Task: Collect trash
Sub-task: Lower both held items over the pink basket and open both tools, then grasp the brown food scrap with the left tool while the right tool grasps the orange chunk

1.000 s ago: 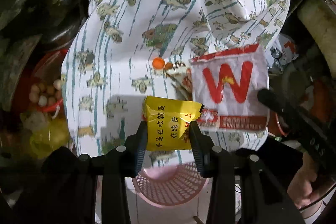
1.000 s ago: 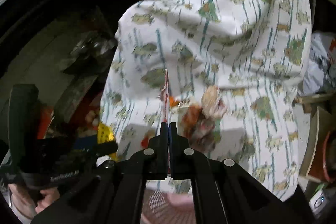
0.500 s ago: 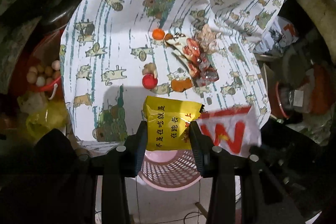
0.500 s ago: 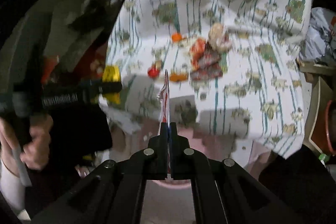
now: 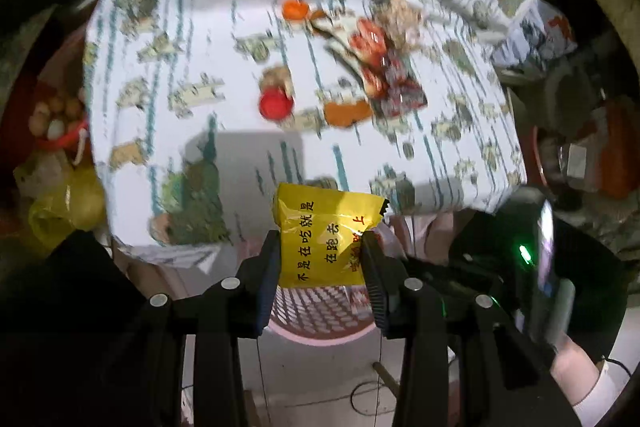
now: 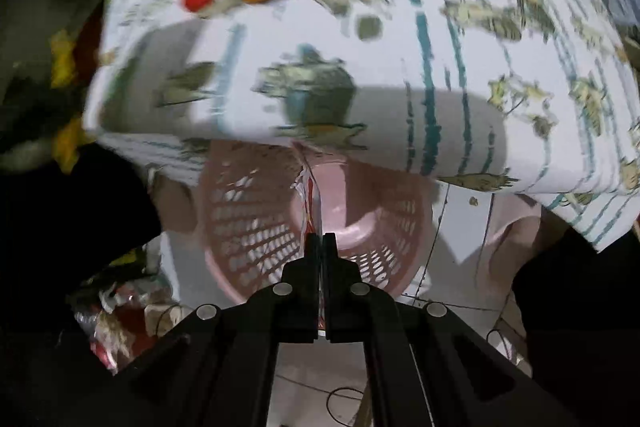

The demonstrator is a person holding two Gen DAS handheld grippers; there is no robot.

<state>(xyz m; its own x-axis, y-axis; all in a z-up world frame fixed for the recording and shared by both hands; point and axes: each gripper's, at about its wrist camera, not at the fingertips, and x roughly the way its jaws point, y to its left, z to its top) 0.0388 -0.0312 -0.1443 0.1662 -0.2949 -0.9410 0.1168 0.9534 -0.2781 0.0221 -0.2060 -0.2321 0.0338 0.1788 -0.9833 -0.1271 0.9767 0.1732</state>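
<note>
My left gripper is shut on a yellow snack packet with black characters, held over the near rim of a pink perforated basket. In the right wrist view my right gripper is shut on a thin red and white wrapper, seen edge-on, pointing straight down into the pink basket. The basket stands on the floor below the table edge. Loose trash lies on the patterned tablecloth: a red cap, orange peel and red wrappers.
Left of the table hang a yellow plastic bag and a red net of round things. A hand and white sleeve show at the lower right. Clutter and bags lie on the floor left of the basket.
Both grippers have sunk from above the table to its near edge. The right one tilted down, and its wrapper now hangs inside the basket's mouth. The left one kept its yellow packet.
</note>
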